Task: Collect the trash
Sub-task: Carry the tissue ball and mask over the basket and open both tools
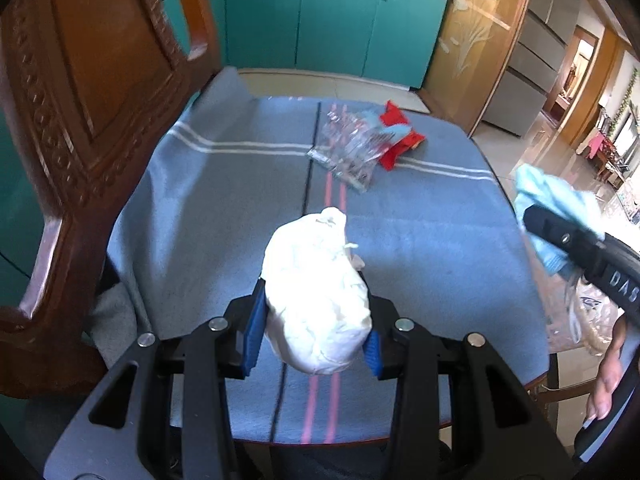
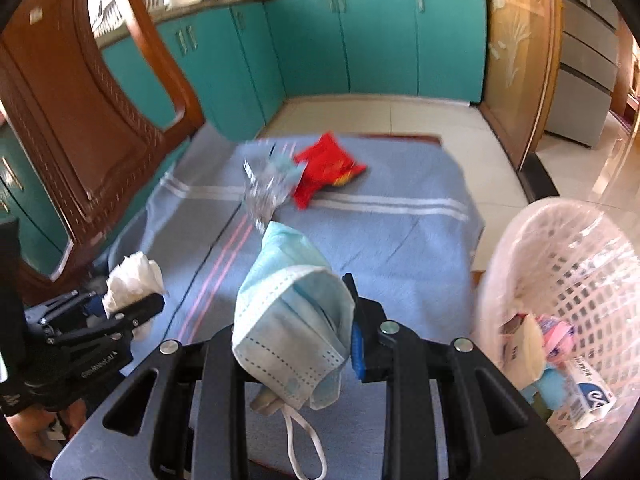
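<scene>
My left gripper [image 1: 316,334] is shut on a crumpled white tissue wad [image 1: 318,296] and holds it above the blue cloth-covered table [image 1: 440,232]; it also shows in the right wrist view [image 2: 132,276]. My right gripper [image 2: 296,328] is shut on a light blue face mask [image 2: 288,312], held above the table's near right part; the mask also shows at the right in the left wrist view [image 1: 556,208]. A clear printed wrapper [image 1: 352,144] and a red snack bag [image 1: 400,136] lie at the table's far side.
A white mesh basket [image 2: 568,264] holding several pieces of trash stands right of the table. A carved wooden chair back [image 1: 88,120] rises at the left. Teal cabinets [image 2: 360,40] line the far wall.
</scene>
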A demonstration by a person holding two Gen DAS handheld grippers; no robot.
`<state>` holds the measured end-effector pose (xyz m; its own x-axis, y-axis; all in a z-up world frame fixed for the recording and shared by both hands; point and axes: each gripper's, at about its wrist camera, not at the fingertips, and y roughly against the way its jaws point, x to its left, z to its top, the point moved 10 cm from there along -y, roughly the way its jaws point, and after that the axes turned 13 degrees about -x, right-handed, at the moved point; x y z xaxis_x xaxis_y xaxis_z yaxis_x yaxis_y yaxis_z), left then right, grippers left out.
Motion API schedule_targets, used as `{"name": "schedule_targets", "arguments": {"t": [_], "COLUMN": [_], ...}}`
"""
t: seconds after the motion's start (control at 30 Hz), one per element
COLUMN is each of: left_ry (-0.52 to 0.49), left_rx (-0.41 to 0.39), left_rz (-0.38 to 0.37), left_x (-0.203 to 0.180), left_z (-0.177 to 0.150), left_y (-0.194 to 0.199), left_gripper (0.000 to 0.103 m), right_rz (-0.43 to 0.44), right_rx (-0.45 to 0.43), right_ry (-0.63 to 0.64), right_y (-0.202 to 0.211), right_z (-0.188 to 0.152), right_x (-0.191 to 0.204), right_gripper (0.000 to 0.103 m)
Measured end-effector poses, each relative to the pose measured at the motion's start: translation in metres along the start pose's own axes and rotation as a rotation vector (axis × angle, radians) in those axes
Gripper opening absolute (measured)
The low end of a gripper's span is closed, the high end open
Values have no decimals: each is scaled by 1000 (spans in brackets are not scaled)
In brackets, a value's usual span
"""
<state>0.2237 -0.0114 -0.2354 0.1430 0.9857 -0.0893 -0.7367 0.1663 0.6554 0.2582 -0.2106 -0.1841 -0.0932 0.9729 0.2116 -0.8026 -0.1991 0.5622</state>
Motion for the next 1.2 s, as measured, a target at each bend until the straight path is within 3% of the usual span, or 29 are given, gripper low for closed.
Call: {"name": "schedule_targets", "arguments": {"t": [0.27, 0.53, 0.8, 0.93, 1.03, 1.1, 1.17, 1.2], "left_ry": [-102, -248, -340, -372, -388, -386, -380, -377], "left_rx": [-48, -64, -25, 16, 40, 33, 22, 15], "left_rz": [-105, -262, -445, -521, -564, -554, -537, -521], "left_x": [-73, -183, -285, -318, -330, -329, -323, -317], "left_z": [29, 40, 22, 8, 0, 0, 4, 8], "left_y": [6, 7, 3, -3, -6, -7, -10, -12], "left_gripper": [41, 41, 42, 44, 54, 69, 72, 72], "right_rz": [-148, -339, -391, -402, -401, -397, -393, -393], "right_rx": [-122, -130, -102, -93, -88, -84, -76, -73], "right_ry": [-59, -175, -238, -258, -274, -285, -292, -294], "right_y": [53, 100, 118, 122, 122, 121, 118, 117], "right_z": [29, 3, -30, -39, -44, -46, -48, -47], "right_x": [-80, -185, -227, -238, -243, -244, -244, -243], "right_gripper": [27, 27, 27, 27, 28, 32, 37, 45]}}
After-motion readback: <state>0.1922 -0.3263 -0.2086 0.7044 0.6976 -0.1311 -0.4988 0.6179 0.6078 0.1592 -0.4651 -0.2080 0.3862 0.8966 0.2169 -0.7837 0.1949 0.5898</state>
